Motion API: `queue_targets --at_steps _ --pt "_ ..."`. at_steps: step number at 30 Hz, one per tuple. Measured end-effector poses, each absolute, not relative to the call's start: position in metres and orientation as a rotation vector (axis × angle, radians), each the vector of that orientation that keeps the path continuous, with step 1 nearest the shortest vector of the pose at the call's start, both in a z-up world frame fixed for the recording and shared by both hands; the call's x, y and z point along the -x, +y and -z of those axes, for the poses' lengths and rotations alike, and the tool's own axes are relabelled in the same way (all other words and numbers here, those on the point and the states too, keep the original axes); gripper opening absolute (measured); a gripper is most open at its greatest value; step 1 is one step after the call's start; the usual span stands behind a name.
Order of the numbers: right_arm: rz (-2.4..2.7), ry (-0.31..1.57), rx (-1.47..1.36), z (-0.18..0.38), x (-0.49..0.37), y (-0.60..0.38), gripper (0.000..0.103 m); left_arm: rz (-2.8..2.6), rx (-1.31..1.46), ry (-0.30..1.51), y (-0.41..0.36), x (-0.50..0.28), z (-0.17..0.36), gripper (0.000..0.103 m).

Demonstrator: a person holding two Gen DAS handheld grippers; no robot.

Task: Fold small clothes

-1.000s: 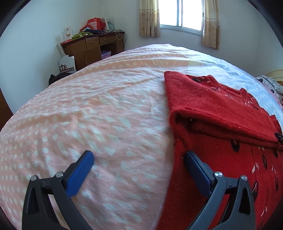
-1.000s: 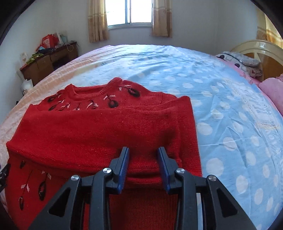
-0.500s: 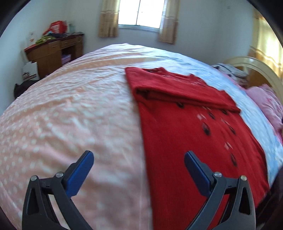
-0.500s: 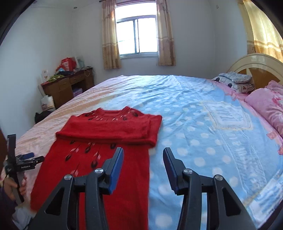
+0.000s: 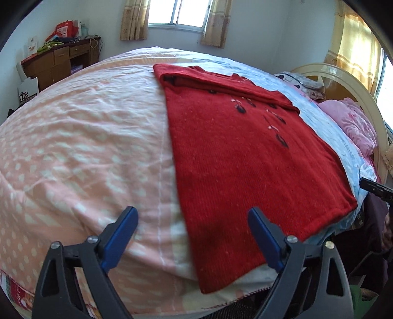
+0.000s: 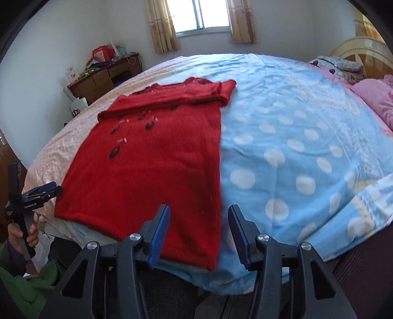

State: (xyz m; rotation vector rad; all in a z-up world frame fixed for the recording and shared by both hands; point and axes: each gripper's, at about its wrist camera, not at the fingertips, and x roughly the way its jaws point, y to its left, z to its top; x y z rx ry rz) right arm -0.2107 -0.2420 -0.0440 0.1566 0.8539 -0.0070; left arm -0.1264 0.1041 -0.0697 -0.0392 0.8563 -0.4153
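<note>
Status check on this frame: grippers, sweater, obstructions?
Left gripper open, right gripper open, both empty. Sweater flat on bed, sleeves folded across top. Nothing blocking.

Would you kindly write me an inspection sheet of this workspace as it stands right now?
Surface: bed, pink dotted cover on one side, blue dotted cover on the other.
Job's things: red sweater lies flat, sleeves folded across the chest, hem near the bed's edge.
Clutter: pink pillow and grey bundle by the headboard.
Grippers: left claw open, empty, over the sweater's hem corner; right claw open, empty, over the other hem corner.
Cables: nothing seen on the bed.
Surroundings: wooden desk piled with items, curtained window.
</note>
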Motion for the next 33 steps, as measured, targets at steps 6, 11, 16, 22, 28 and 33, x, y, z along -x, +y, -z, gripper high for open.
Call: queue_targets --at_steps 6,11,16,22,28,33 --pt "0.058 0.9 -0.21 0.058 0.213 -0.253 0.051 0.468 0.042 0.861 0.094 0.14 0.072 0.085" --pt "0.028 0.924 -0.215 0.062 0.217 -0.249 0.051 0.501 0.028 0.871 0.089 0.147 0.077 0.085" --pt "-0.033 0.98 -0.223 0.073 0.213 -0.236 0.051 0.54 0.051 0.894 0.088 0.152 0.08 0.069" --pt "-0.018 1.007 -0.186 0.086 0.211 -0.228 0.05 0.541 0.082 0.922 0.091 0.151 0.088 0.06" --pt "-0.049 1.041 -0.232 0.08 0.209 -0.236 0.012 0.536 0.16 0.962 0.109 0.146 0.089 0.012" --pt "-0.096 1.003 -0.31 0.062 0.207 -0.243 0.01 0.556 0.206 0.951 0.115 0.143 0.075 0.01"
